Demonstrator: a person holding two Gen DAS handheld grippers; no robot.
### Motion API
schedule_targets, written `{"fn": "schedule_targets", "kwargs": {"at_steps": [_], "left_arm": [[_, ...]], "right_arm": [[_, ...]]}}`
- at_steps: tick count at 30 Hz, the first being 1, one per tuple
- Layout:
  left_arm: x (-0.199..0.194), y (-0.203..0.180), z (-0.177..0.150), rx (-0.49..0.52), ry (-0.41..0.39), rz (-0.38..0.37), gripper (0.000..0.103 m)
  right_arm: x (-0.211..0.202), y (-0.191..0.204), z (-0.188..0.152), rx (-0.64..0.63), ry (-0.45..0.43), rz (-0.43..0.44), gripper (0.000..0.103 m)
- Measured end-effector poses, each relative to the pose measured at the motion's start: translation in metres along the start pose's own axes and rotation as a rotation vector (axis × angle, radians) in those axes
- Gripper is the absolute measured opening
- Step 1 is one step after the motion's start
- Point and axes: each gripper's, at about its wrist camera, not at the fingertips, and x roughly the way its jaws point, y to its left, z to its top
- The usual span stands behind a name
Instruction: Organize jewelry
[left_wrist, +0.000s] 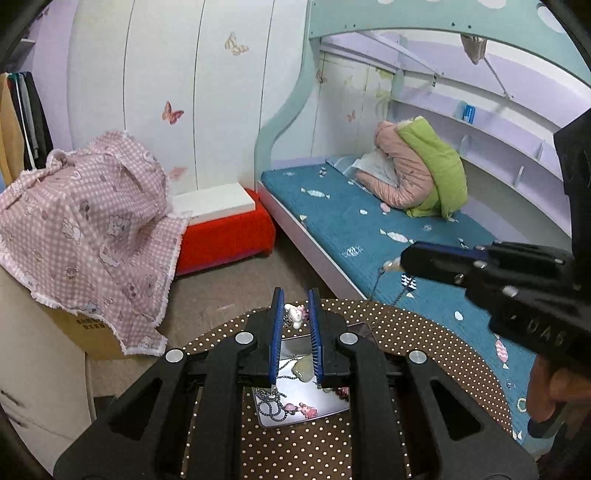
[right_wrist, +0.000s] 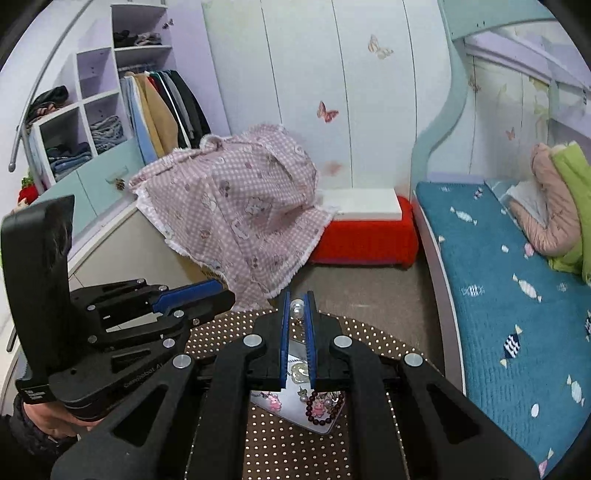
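My left gripper (left_wrist: 295, 295) is shut on a white cartoon charm (left_wrist: 295, 314) whose chain hangs down toward the shiny metal tray (left_wrist: 328, 406). In the tray lie tangled chains (left_wrist: 269, 402), pink charms (left_wrist: 306, 410) and a pale pendant (left_wrist: 304, 369). My right gripper (right_wrist: 297, 297) is shut on a pearly bead (right_wrist: 297, 308) above the same tray (right_wrist: 295, 350), which also holds a dark red bead bracelet (right_wrist: 328, 410). From the left wrist view the right gripper (left_wrist: 400, 260) has a thin chain (left_wrist: 376, 288) dangling from its tip. The left gripper (right_wrist: 229, 295) shows side-on at the left.
The tray rests on a round table with a brown polka-dot cloth (left_wrist: 424, 332). A bed with a blue cover (left_wrist: 369, 221) runs along the right. A red bench (left_wrist: 225, 236) with a white box on it and a box draped in pink checked cloth (left_wrist: 92, 221) stand beyond the table.
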Motion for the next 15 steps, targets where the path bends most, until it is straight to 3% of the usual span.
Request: {"fn": "schedule_targets", "kwargs": {"at_steps": [5,7,8,9,10,12,13,15], "left_arm": [[0.022,0.003,-0.005,-0.007,0.061,0.001,0.014],[0.027,0.006,-0.007,-0.019,0.081,0.012,0.025],[0.027,0.008,-0.008,-0.024,0.080,0.019,0.056],[0.024,0.010,-0.011,-0.031,0.066,0.057,0.077],[0.022,0.014,-0.012,-0.036,0.056,0.086,0.082],[0.015,0.022,-0.013,-0.067,0.038,0.096,0.095],[0.011,0.025,-0.013,-0.081,0.031,0.102,0.096],[0.002,0.029,-0.013,-0.098,0.019,0.126,0.097]], "right_arm": [[0.016,-0.007,-0.004,0.023,0.046,-0.009,0.010],[0.019,-0.010,-0.006,0.042,0.066,-0.014,0.016],[0.020,-0.011,-0.006,0.050,0.071,-0.020,0.032],[0.019,-0.013,-0.008,0.059,0.067,-0.034,0.035],[0.017,-0.014,-0.008,0.068,0.061,-0.040,0.044],[0.009,-0.019,-0.009,0.100,0.032,-0.061,0.074],[0.004,-0.021,-0.010,0.108,0.015,-0.074,0.089],[-0.003,-0.023,-0.011,0.123,0.001,-0.095,0.094]]}}
